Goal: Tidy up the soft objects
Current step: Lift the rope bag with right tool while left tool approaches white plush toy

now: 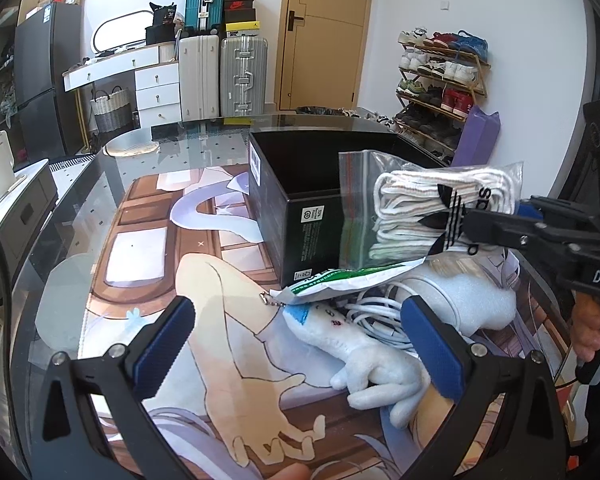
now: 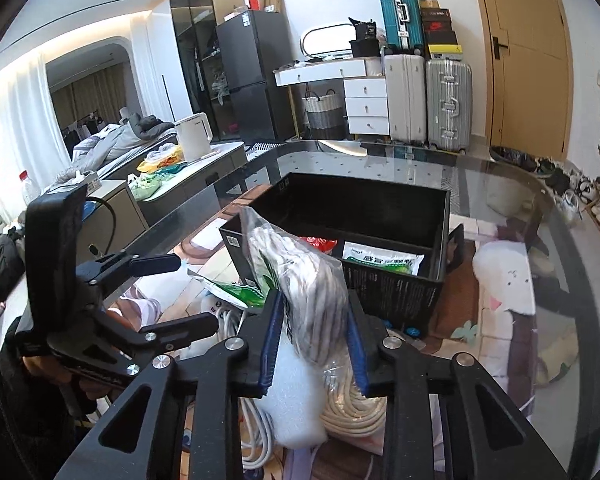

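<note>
My right gripper (image 2: 314, 340) is shut on a clear zip bag of white socks (image 2: 312, 280), its blue pads pressing both sides. The bag of socks (image 1: 412, 216) hangs above the table, at the near corner of an open black box (image 1: 300, 184). In the right wrist view the black box (image 2: 380, 208) holds a green-and-white packet (image 2: 384, 260) and something red. My left gripper (image 1: 300, 344) stands open low over the printed mat, with a white plush toy (image 1: 364, 360) lying between its fingers, untouched. The left gripper (image 2: 196, 292) also shows at the left of the right wrist view.
Under the lifted bag lie another green-and-white packet (image 1: 340, 280), a tangle of white cable (image 1: 376, 316) and a white foam piece (image 1: 472, 300). A cream coil of cord (image 2: 352, 412) sits below my right gripper. The glass table's edge (image 2: 572, 264) curves at the right.
</note>
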`<state>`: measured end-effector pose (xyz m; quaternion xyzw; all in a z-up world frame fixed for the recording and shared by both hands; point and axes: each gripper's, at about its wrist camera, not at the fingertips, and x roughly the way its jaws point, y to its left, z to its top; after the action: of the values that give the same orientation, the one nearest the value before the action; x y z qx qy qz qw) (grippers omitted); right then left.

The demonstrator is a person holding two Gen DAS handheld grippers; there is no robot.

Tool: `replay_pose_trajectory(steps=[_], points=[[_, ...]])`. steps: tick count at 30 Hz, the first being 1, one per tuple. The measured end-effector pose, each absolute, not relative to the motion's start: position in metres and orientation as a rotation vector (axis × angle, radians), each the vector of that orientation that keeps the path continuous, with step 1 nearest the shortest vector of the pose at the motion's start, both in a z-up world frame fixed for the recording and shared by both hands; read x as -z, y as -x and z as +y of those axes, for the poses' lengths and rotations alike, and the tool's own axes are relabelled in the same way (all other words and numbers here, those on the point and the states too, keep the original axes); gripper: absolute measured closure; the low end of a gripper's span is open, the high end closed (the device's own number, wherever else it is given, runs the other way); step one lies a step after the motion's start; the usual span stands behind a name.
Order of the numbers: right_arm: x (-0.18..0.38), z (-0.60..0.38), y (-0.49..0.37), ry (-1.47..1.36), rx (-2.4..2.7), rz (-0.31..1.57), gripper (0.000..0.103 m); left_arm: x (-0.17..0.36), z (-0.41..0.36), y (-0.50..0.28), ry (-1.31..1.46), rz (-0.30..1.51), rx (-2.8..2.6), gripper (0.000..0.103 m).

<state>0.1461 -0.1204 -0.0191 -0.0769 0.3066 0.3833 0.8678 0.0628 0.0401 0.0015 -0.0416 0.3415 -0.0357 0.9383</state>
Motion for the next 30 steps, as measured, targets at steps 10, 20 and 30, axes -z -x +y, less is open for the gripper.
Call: replay_pose_trajectory(steps=[10, 20, 30], points=[[0.031, -0.120, -0.146, 0.192, -0.893, 0.685, 0.070, 0.000, 0.039, -0.063, 0.085, 0.704, 0.076, 0.000], [0.048, -0.103, -0.160, 0.184, -0.848, 0.705, 0.064, 0.000, 0.039, -0.064, 0.085, 0.705, 0.079, 0.000], [0.037, -0.102, -0.146, 0.199, -0.880, 0.631, 0.079, 0.002, 0.036, -0.063, 0.084, 0.718, 0.090, 0.000]])
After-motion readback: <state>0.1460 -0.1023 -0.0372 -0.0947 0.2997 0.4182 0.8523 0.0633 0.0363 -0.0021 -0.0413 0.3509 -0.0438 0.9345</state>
